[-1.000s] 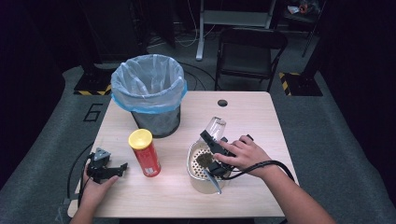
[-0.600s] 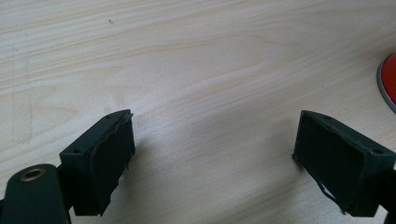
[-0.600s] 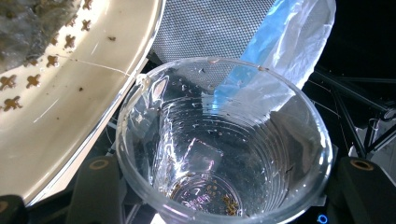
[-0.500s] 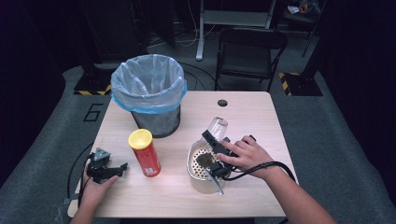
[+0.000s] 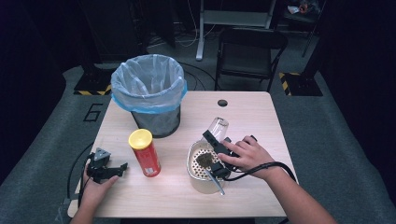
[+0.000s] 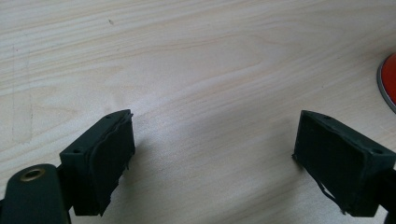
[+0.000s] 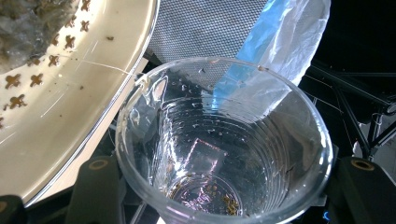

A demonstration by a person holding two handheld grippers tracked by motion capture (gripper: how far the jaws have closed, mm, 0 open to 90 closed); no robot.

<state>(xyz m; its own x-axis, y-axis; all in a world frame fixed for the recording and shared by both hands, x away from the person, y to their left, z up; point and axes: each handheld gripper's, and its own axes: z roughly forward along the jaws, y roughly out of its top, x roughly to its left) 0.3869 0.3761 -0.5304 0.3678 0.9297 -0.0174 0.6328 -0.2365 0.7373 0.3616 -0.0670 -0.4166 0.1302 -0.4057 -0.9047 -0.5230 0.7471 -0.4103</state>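
My right gripper is shut on a clear plastic cup, held tilted at the far rim of a cream perforated strainer bowl. A dark wet clump lies in the bowl. In the right gripper view the cup sits mouth-up between the jaws of my right gripper, with a few brown specks at its bottom and the strainer to its left. My left gripper rests open on the table near the left edge. In its own view my left gripper has bare wood between the jaws.
A mesh bin with a blue liner stands at the back left of the wooden table. A red can with a yellow lid stands upright between the two grippers. A black chair is behind the table.
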